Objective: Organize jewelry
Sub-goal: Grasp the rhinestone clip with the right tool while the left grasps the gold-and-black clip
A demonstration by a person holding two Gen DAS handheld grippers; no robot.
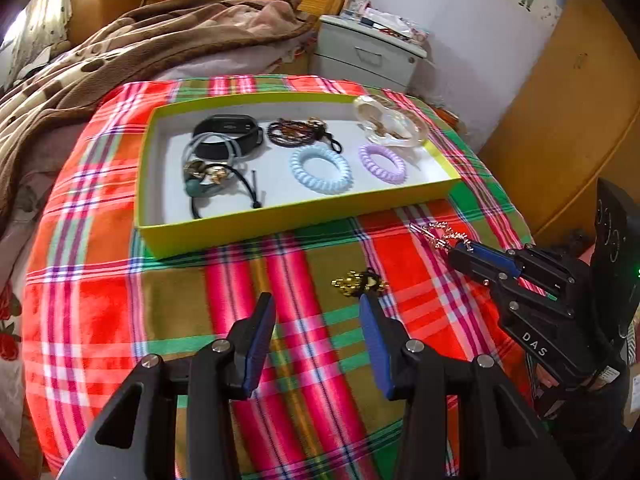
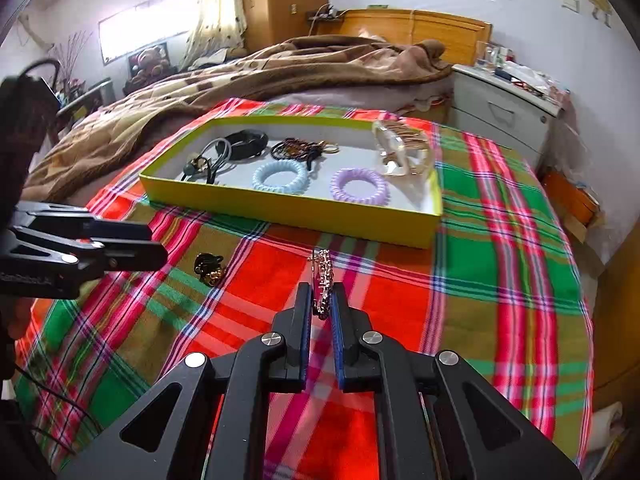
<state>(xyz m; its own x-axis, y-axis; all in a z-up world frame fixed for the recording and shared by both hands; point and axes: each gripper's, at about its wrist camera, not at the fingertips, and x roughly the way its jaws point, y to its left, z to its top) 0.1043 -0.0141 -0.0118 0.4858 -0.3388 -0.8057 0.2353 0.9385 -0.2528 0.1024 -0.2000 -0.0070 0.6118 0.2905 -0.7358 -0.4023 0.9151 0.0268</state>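
Note:
A rose-gold jewelled clip [image 2: 322, 276] sticks out from between the pads of my right gripper [image 2: 321, 294], which is shut on it just above the plaid cloth [image 2: 500, 280]. The left wrist view shows the same clip [image 1: 438, 234] at the tip of the right gripper [image 1: 460, 249]. My left gripper [image 1: 316, 306] stands open over the cloth, with nothing between its fingers. A gold and black trinket [image 1: 360, 282] lies just beyond its right fingertip. Behind is a yellow-green tray [image 1: 280, 224] holding a blue coil tie [image 1: 320, 169], a purple coil tie [image 1: 382, 163], a black band [image 1: 228, 136], beaded bracelets [image 1: 292, 132] and a clear clip [image 1: 390, 126].
The plaid cloth covers a raised surface beside a bed with a rumpled brown blanket [image 1: 140, 48]. A white nightstand [image 1: 368, 56] with clutter on top stands behind the tray. Orange wooden furniture [image 1: 560, 120] runs along the right side.

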